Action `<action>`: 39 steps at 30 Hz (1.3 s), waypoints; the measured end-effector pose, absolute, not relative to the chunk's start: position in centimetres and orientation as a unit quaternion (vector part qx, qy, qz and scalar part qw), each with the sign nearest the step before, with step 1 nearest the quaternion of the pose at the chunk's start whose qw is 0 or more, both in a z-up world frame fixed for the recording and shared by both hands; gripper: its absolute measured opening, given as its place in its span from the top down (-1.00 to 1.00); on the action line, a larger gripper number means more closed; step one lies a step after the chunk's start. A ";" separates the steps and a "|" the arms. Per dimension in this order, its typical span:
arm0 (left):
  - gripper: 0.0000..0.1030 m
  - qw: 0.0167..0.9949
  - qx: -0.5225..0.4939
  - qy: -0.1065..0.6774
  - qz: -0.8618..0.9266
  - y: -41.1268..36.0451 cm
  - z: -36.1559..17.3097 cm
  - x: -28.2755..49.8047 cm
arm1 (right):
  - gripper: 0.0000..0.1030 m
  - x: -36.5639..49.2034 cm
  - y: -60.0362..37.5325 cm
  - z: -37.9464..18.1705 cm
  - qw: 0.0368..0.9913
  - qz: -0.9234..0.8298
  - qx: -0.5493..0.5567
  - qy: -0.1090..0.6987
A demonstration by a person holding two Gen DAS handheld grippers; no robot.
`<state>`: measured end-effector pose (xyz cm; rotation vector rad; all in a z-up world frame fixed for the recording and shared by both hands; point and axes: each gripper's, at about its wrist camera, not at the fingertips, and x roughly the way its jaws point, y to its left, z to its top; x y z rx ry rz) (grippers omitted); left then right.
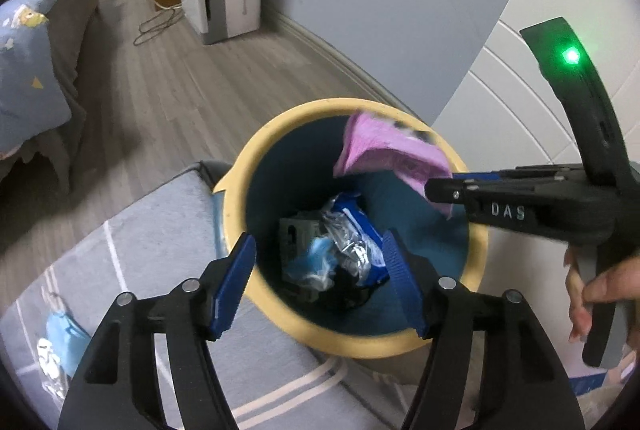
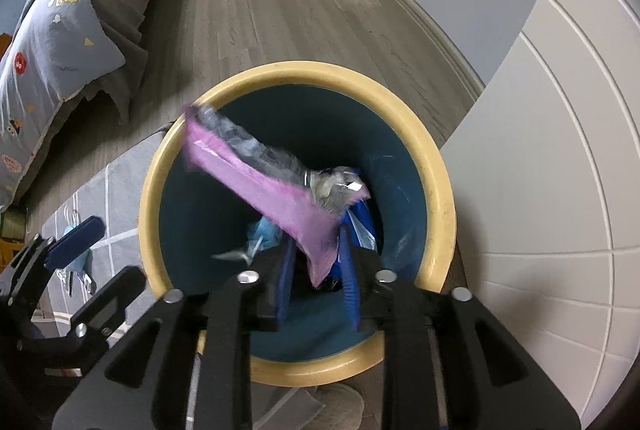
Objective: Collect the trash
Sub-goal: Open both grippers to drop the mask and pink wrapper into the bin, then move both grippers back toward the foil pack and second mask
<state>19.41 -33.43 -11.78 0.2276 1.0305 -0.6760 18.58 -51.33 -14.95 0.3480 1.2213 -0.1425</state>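
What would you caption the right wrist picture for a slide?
Right claw dangling a pink wrapper over a yellow-rimmed bin already holding trash.

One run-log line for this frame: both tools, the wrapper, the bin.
left tool: open, empty, over bin | right tool: pink wrapper between its fingers, over bin | bin: yellow rim, trash inside | rug: blue item remains

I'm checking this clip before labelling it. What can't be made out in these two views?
- Whether the right gripper presses the pink wrapper: both views, motion blur.
- Print on the blue packet in the bin: left wrist view, crumpled, too small.
- Bin bottom: covered by trash.
- Light-blue item on the rug: near the frame edge, distorted.
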 end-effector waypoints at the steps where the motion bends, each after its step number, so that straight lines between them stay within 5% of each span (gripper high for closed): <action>1: -0.30 0.811 0.106 0.481 -0.316 -32.9 -11.6 19.3 | 0.42 18.6 -51.3 -14.9 0.803 -0.068 0.166 0.569; 7: -0.63 0.825 0.098 0.473 -0.294 -28.7 -10.0 18.6 | -0.63 18.5 -50.2 -13.9 0.809 -0.068 0.158 0.562; 9: -0.73 0.831 0.091 0.470 -0.284 -26.3 -9.2 18.4 | -0.73 18.6 -49.7 -13.4 0.814 -0.063 0.159 0.556; 21: -0.86 0.874 0.089 0.446 -0.170 -10.9 -4.6 17.5 | -0.89 19.7 -42.8 -10.0 0.836 -0.021 0.139 0.531; 39: -0.86 0.858 0.015 0.510 -0.065 3.6 -10.2 19.4 | -0.89 23.2 -24.4 -12.1 0.825 0.075 0.022 0.560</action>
